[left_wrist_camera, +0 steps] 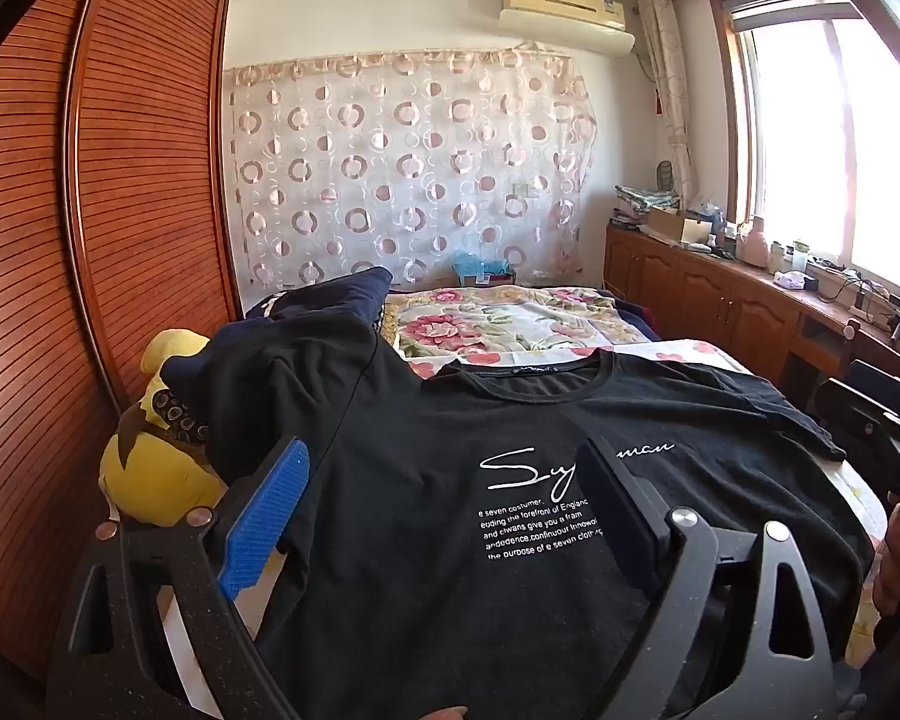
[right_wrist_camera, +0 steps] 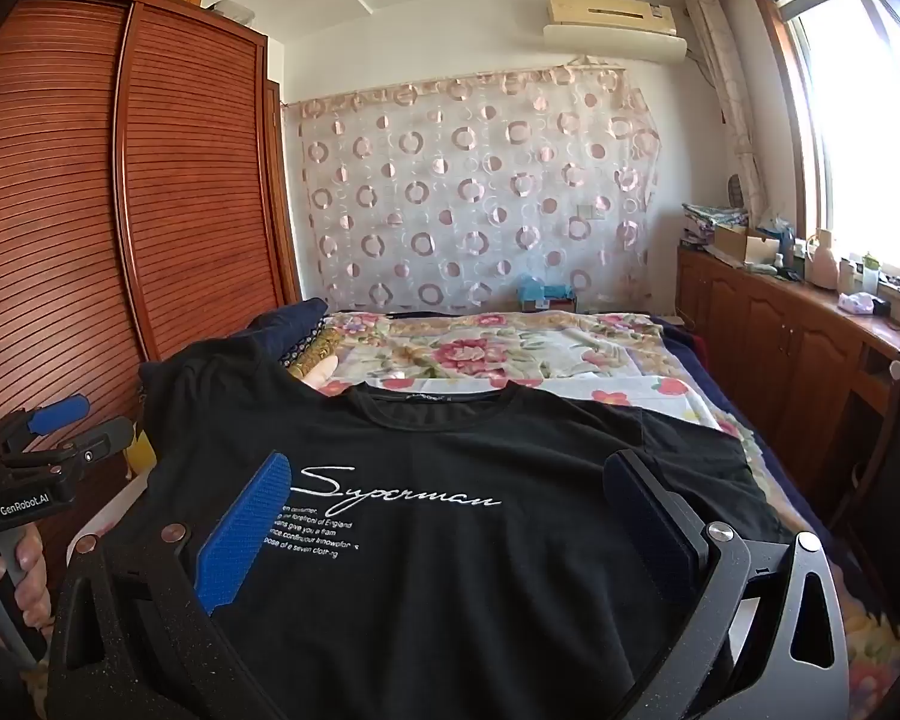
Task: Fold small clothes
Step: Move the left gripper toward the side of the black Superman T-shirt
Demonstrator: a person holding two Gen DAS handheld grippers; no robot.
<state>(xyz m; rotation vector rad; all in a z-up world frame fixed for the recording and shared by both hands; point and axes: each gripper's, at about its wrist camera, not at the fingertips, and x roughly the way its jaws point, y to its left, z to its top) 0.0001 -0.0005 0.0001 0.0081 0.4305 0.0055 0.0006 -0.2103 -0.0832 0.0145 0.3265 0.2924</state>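
Note:
A black T-shirt (left_wrist_camera: 426, 468) with white "Superman" print lies spread flat, front up, on the bed; it also shows in the right wrist view (right_wrist_camera: 450, 468). Its left sleeve drapes over a heap at the bed's left edge. My left gripper (left_wrist_camera: 444, 504) hovers open over the shirt's left half, empty. My right gripper (right_wrist_camera: 450, 516) hovers open over the shirt's chest, empty. The left gripper also shows at the left edge of the right wrist view (right_wrist_camera: 60, 426), held by a hand. The right gripper's body shows at the right edge of the left wrist view (left_wrist_camera: 894, 438).
A floral bedspread (left_wrist_camera: 510, 318) covers the bed beyond the shirt. A yellow plush toy (left_wrist_camera: 150, 468) and dark navy clothes (left_wrist_camera: 330, 300) lie at the bed's left. A wooden slatted wardrobe (left_wrist_camera: 90, 210) stands left. A cluttered wooden cabinet (left_wrist_camera: 720, 294) runs under the window at right.

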